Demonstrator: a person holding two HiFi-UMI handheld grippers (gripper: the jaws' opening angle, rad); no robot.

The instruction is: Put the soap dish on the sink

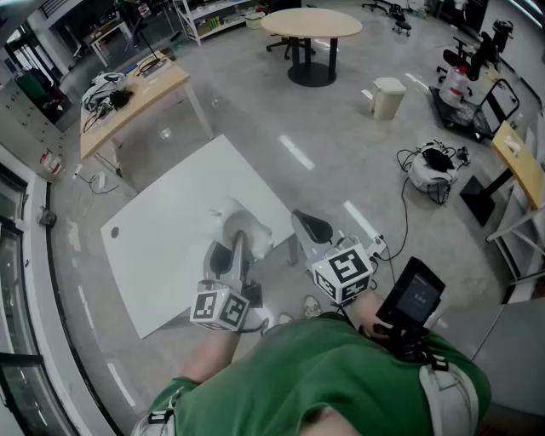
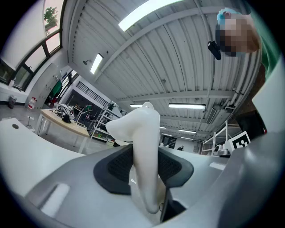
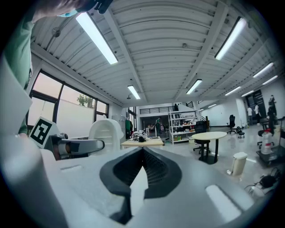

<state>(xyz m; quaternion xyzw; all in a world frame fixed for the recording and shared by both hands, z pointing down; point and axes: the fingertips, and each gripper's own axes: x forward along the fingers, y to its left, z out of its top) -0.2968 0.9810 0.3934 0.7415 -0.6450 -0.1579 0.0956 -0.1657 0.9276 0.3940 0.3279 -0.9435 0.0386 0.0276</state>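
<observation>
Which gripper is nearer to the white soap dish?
Left. The left gripper has its jaws closed on the soap dish. The right gripper is beside the dish, on its right in the head view, apart from it, with its jaws together on nothing.

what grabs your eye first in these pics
The white soap dish stands out first, clamped in the jaws of the left gripper over the white table. Beside it, the right gripper is shut and empty, and a round table stands far across the grey floor.
</observation>
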